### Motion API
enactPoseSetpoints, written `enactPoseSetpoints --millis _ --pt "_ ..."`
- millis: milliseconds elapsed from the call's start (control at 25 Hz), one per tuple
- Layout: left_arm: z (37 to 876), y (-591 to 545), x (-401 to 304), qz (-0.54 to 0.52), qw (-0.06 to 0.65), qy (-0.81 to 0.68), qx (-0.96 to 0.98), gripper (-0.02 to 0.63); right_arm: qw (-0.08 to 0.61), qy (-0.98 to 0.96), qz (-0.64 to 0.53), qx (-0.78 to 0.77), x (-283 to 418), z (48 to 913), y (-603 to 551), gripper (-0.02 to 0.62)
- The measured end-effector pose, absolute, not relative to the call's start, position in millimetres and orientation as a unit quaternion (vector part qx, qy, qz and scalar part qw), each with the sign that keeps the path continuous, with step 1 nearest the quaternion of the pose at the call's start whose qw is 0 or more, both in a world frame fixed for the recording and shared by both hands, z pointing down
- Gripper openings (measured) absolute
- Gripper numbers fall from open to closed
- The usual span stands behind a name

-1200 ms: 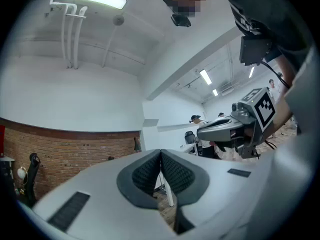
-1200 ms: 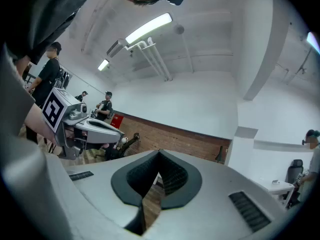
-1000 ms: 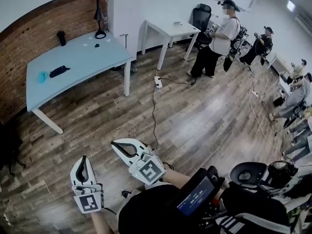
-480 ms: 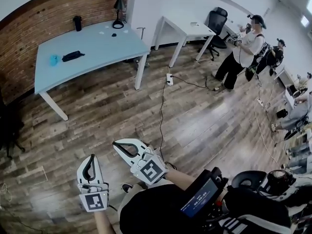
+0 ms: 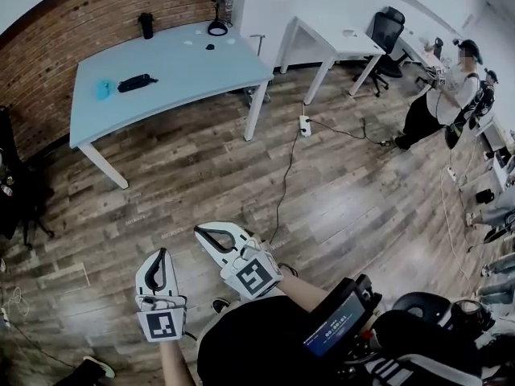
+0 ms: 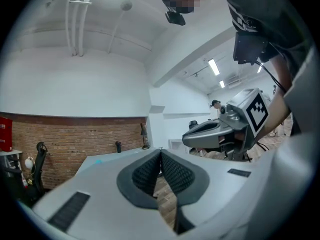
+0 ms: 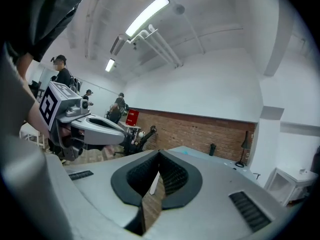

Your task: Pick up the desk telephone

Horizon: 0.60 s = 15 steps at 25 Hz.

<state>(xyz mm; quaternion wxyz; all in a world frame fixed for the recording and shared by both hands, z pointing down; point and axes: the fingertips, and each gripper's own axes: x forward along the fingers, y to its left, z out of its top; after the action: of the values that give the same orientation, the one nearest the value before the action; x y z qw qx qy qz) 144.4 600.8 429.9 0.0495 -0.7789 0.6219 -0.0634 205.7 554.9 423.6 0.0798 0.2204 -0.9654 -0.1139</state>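
Observation:
A flat black object, which may be the telephone, lies on the light blue table far ahead by the brick wall; it is too small to tell for certain. My left gripper and right gripper hover side by side over the wooden floor, well short of the table, both empty. In the left gripper view the left gripper has its ribbed pads closed together, and the right gripper shows beside it. In the right gripper view the right gripper has its tips touching, with nothing between them.
On the table also stand a black lamp, a dark bottle and a small teal item. A white desk and office chair are behind. A power strip with cable crosses the floor. A person stands at right.
The table has come nearer and shifted right in the head view as I moved toward it. Both grippers sit slightly lower and further right in the frame, still shut and empty.

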Motion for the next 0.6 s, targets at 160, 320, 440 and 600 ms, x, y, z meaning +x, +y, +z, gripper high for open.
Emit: enactPoseSetpoints --millis 160,320,440,600 --pt "427.1 569.4 140.1 -0.08 0.029 0.642 -0.762 0.023 0.061 -0.971 -0.099 0.211 200.2 425.6 507.5 0.014" --pt "427.6 527.0 155.9 -0.066 0.005 0.653 -0.754 0.023 0.059 -0.97 -0.113 0.208 214.8 423.8 466.6 0.014" --pt "429.5 502.2 157.6 -0.051 -0.021 0.667 -0.743 0.023 0.051 -0.974 -0.104 0.192 211.6 423.0 452.0 0.014" --pt "436.1 477.2 169.3 -0.058 -0.03 0.676 -0.734 0.023 0.047 -0.979 -0.09 0.178 215.7 428.9 434.0 0.014"
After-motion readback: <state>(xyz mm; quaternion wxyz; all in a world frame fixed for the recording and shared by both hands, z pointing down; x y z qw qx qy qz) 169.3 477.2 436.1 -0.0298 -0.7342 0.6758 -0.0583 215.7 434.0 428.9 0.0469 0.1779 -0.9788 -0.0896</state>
